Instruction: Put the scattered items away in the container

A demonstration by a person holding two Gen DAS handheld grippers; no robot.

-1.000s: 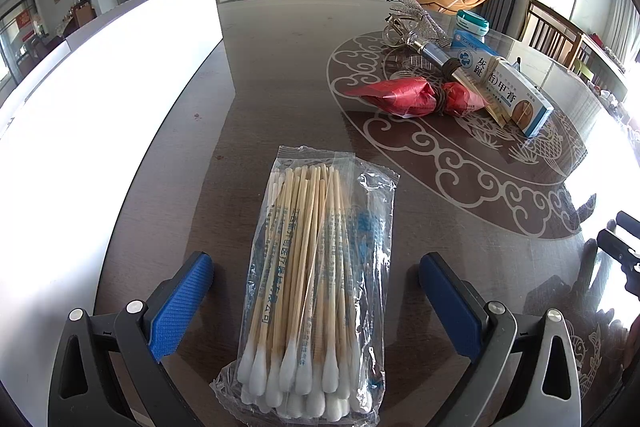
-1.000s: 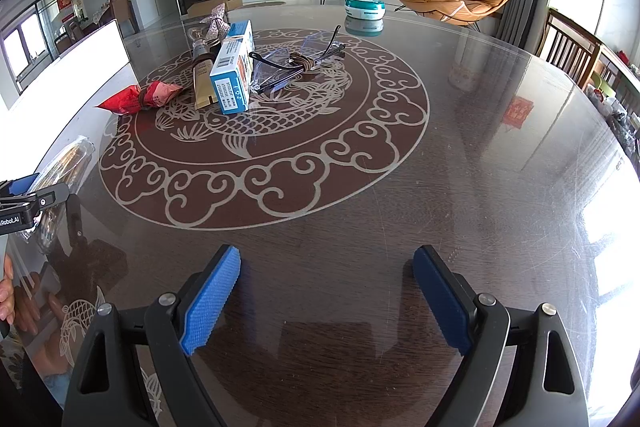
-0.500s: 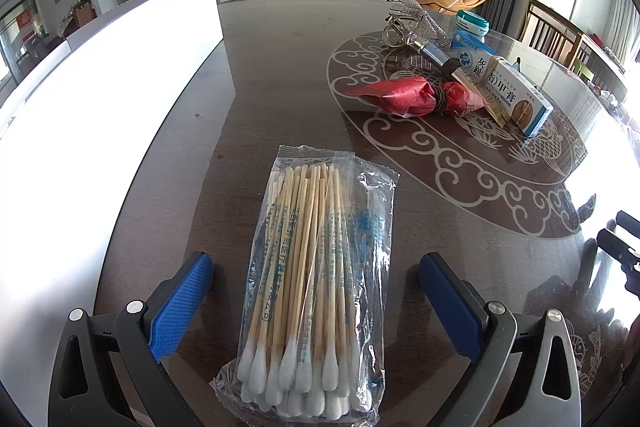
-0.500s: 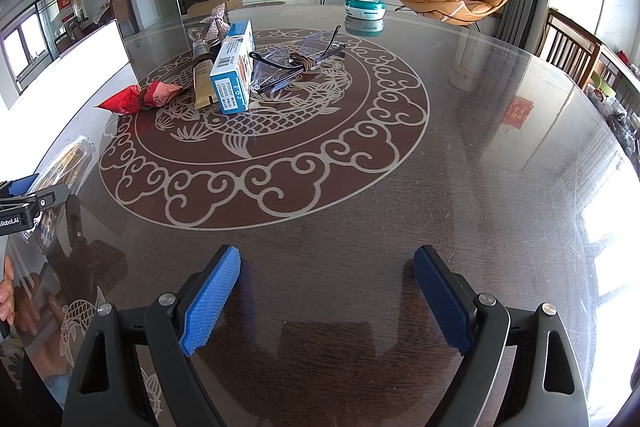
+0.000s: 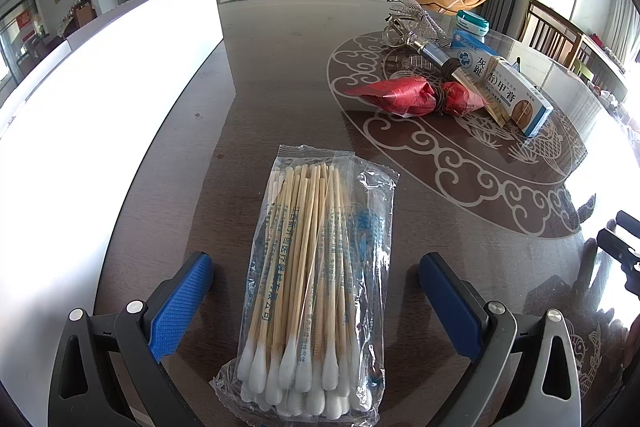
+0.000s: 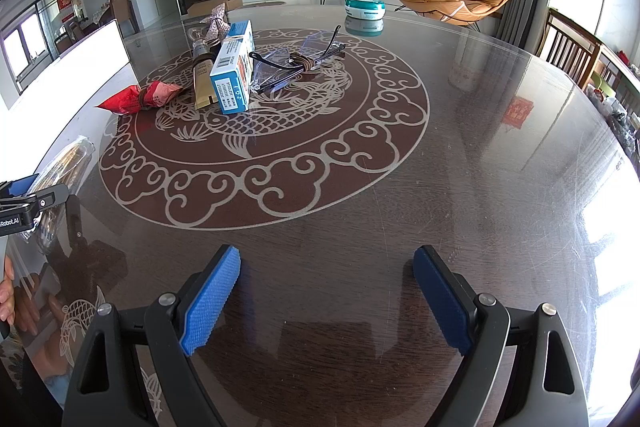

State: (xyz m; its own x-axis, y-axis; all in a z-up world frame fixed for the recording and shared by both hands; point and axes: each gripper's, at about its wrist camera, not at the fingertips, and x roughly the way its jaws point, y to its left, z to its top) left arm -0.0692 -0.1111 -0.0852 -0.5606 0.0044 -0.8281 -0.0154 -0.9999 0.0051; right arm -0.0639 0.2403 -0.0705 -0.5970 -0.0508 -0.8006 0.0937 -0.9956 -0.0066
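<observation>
A clear pack of cotton swabs (image 5: pixel 316 279) lies on the dark glass table, lengthwise between the blue pads of my left gripper (image 5: pixel 314 263). That gripper is open, with a gap between each pad and the pack. A big white container (image 5: pixel 100 87) stands along the left. My right gripper (image 6: pixel 326 267) is open above bare table, holding nothing. Farther off lie a red wrapped packet (image 6: pixel 136 99), a blue-and-white box (image 6: pixel 234 71), a gold tube (image 6: pixel 202 83) and tied glasses (image 6: pixel 296 63). The swab pack (image 6: pixel 60 167) and left gripper (image 6: pixel 24 195) show at the left edge of the right wrist view.
A teal round tin (image 6: pixel 364 7) sits at the table's far side and a silver bow (image 5: pixel 412 15) behind the box. Wooden chairs (image 6: pixel 576 47) stand along the right edge. A hand (image 6: pixel 6 291) shows at the lower left of the right wrist view.
</observation>
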